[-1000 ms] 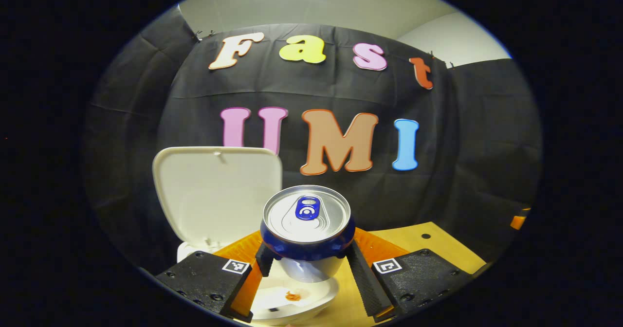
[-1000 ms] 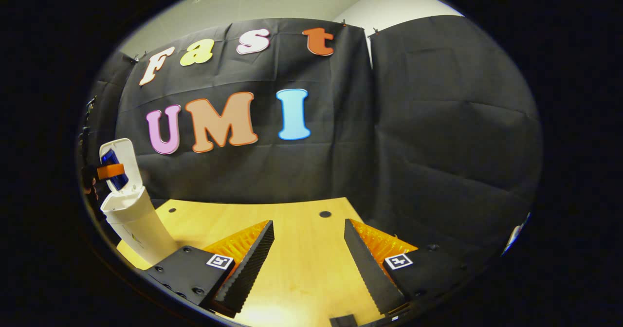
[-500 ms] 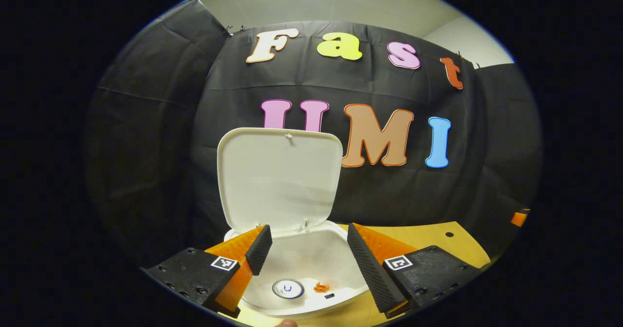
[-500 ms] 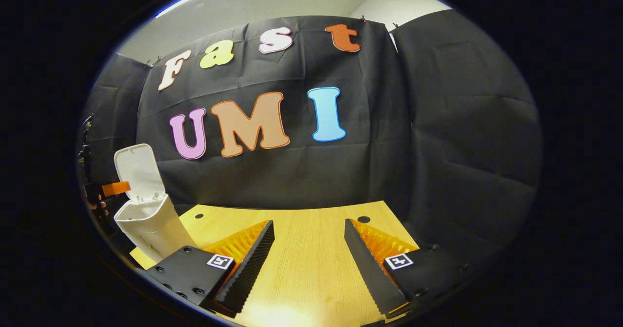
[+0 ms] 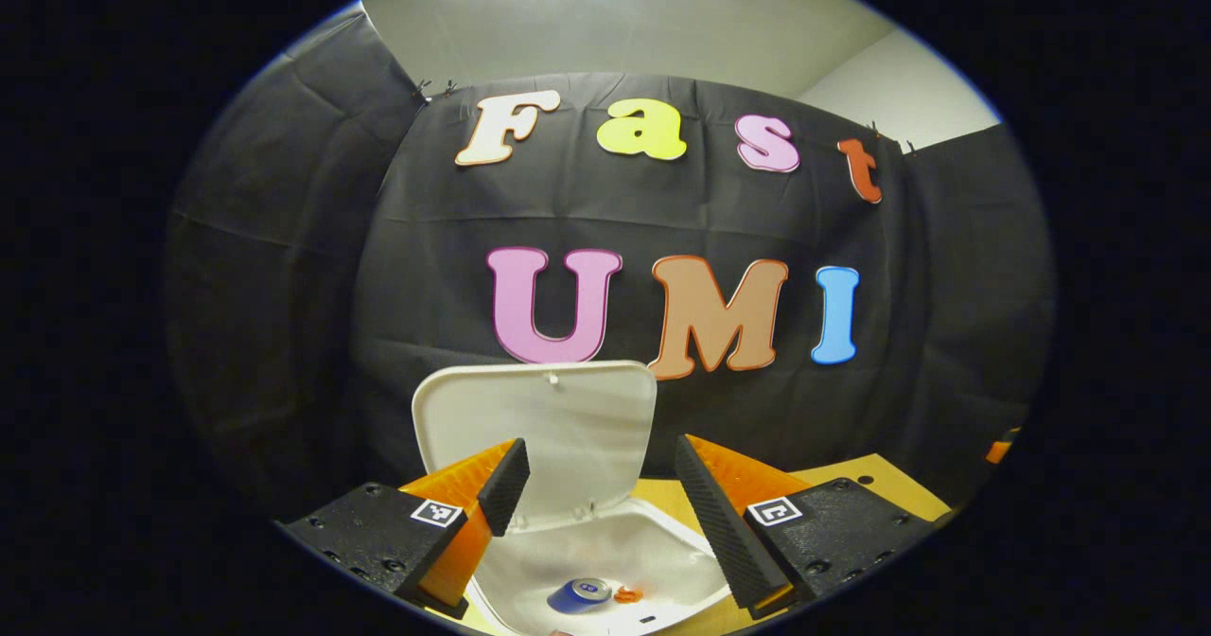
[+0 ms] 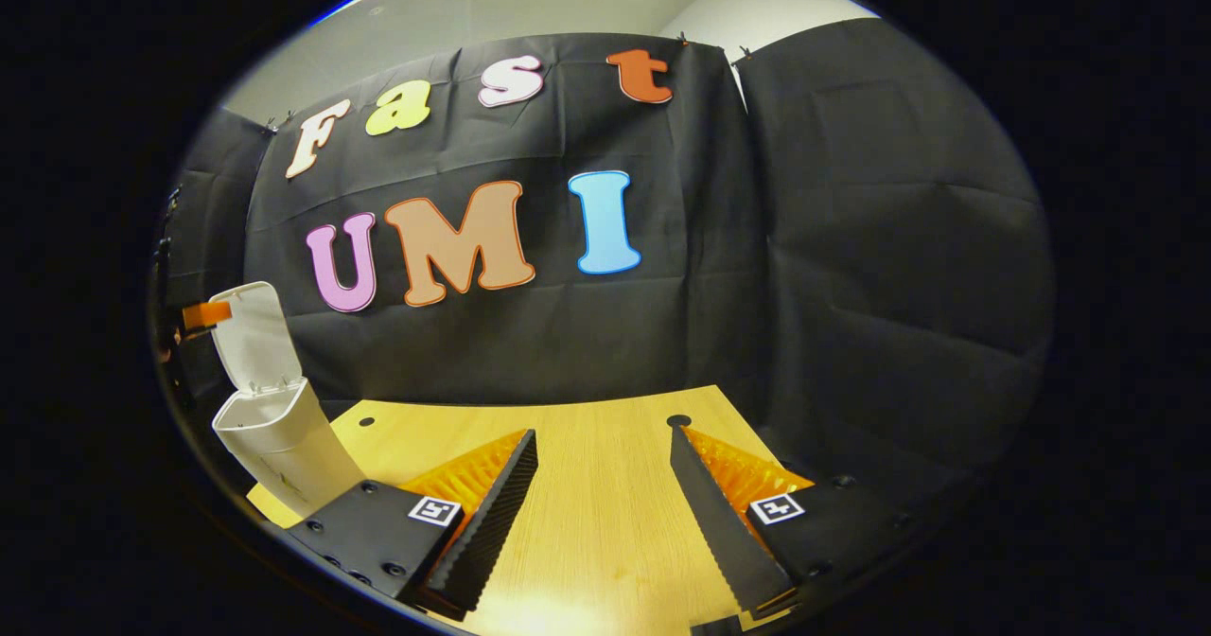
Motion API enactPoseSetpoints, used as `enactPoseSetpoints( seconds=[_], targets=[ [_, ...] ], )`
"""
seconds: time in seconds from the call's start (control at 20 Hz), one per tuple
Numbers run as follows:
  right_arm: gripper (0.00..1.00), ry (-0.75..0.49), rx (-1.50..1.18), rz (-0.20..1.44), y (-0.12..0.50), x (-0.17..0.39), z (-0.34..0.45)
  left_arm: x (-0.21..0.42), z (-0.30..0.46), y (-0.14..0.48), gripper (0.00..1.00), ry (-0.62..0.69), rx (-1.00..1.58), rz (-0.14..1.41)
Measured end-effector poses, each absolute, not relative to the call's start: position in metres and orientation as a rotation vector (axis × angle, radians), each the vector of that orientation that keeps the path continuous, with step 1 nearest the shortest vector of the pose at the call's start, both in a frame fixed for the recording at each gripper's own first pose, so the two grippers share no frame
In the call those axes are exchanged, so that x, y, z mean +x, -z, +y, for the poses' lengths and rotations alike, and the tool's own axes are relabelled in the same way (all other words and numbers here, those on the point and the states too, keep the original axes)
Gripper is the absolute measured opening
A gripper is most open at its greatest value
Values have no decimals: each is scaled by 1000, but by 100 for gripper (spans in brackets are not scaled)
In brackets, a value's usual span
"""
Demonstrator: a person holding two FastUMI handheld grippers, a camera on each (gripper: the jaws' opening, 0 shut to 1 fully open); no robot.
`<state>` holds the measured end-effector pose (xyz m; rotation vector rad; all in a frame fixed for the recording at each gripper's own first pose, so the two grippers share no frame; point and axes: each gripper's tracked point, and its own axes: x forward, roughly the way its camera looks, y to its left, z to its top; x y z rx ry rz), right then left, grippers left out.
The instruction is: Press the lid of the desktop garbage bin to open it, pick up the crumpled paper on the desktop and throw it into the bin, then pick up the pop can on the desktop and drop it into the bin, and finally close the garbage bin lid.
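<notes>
Left gripper view: left gripper [image 5: 602,473] spread, gripping nothing, over the bin [image 5: 605,560]. Pop can [image 5: 579,594] lies inside at bottom centre. Lid [image 5: 536,432] stands upright just beyond the fingertips. Right gripper [image 6: 603,499] spread, holding nothing, bin at far left. Left is nearer for closing.

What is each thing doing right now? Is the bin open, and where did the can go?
Bin lid: standing up, open.
Garbage bin: upright on the table.
Pop can: lying inside the bin.
Left gripper: open, empty, above the bin.
Right gripper: open, empty, over the table.
</notes>
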<state>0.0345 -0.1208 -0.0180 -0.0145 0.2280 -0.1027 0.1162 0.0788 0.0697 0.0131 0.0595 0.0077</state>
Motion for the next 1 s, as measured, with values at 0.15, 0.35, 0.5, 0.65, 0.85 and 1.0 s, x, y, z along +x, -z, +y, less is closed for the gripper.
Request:
enactPoseSetpoints(
  seconds=[0.15, 0.35, 0.5, 0.65, 0.85, 1.0],
  targets=[
    [95, 119, -19, 233, 21, 28, -125, 134, 84, -107, 93, -1, 36, 2],
    [95, 131, -15, 241, 25, 20, -129, 157, 91, -139, 92, 2, 99, -49],
    [95, 148, -23, 240, 25, 15, -135, 177, 97, -140, 92, -4, 97, -31],
    [95, 161, -16, 243, 26, 10, -139, 191, 108, -120, 92, -31, 100, 27],
    [95, 175, -9, 252, 30, 4, -145, 195, 113, -87, 93, -44, 42, 116],
    [95, 178, -5, 261, 33, 0, -149, 192, 118, -81, 94, -64, 45, 115]
  ],
)
